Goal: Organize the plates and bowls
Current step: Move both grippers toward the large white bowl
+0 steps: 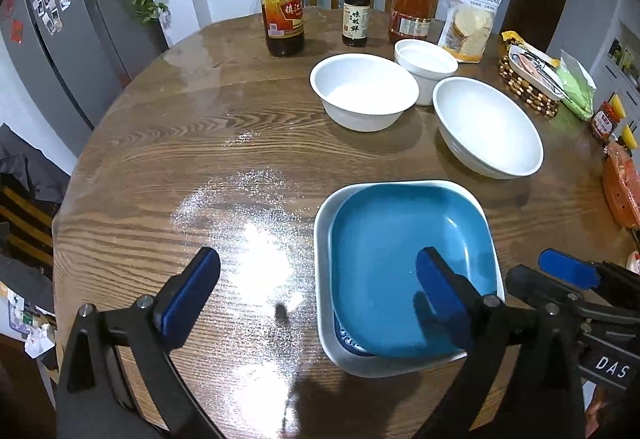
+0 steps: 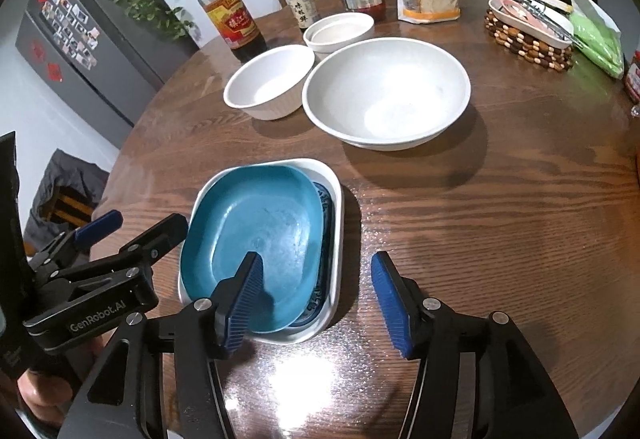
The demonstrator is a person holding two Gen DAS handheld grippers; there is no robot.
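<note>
A blue square plate (image 1: 408,263) (image 2: 260,239) lies tilted in a stack, on a blue-patterned plate (image 2: 326,239), inside a white square dish (image 1: 326,279) (image 2: 338,215) near the table's front. Three white bowls stand further back: a medium one (image 1: 362,89) (image 2: 268,81), a large one (image 1: 486,125) (image 2: 386,91) and a small stacked pair (image 1: 426,61) (image 2: 340,29). My left gripper (image 1: 320,291) is open, its right finger over the blue plate. My right gripper (image 2: 316,303) is open, its left finger over the plate's near edge. Neither holds anything.
At the table's (image 1: 200,167) back stand a vinegar bottle (image 1: 280,3), a soy sauce bottle (image 1: 356,7), a red sauce jar (image 1: 412,3) and a flour bag (image 1: 474,15). A dish on a beaded trivet (image 1: 528,83) and green bag (image 1: 578,87) sit right.
</note>
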